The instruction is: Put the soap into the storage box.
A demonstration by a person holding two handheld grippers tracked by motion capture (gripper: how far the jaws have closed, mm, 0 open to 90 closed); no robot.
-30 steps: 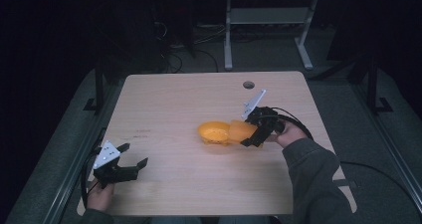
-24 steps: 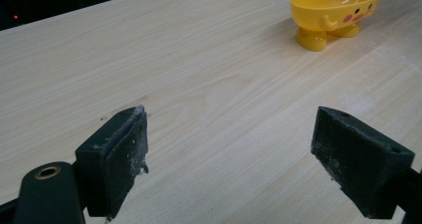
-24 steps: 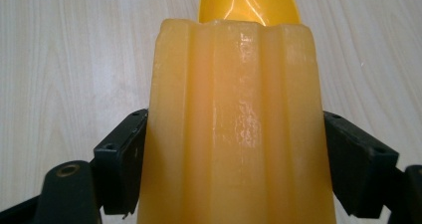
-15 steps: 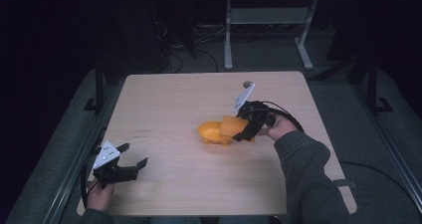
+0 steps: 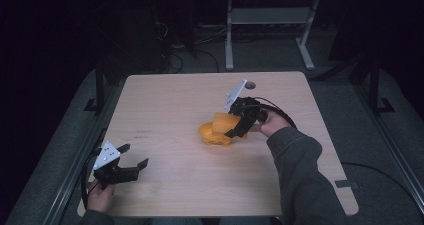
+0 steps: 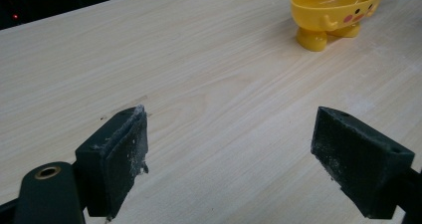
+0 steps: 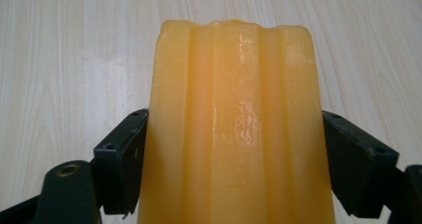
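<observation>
My right gripper [image 5: 234, 130] is clamped on a ribbed orange soap bar [image 7: 234, 129]: in the right gripper view both black jaws press flat against the bar's two sides, and the bar stands lengthwise between them with wood grain behind it. In the high view the bar [image 5: 223, 123] is held tilted, directly above a yellow footed soap dish [image 5: 212, 136] near the middle of the wooden table [image 5: 165, 100]; I cannot tell whether bar and dish touch.

My left gripper [image 5: 129, 157] rests near the table's front left corner, jaws spread wide with bare tabletop between them. In the left gripper view the dish [image 6: 336, 11] stands upright, well apart from that gripper, a printed face on its side.
</observation>
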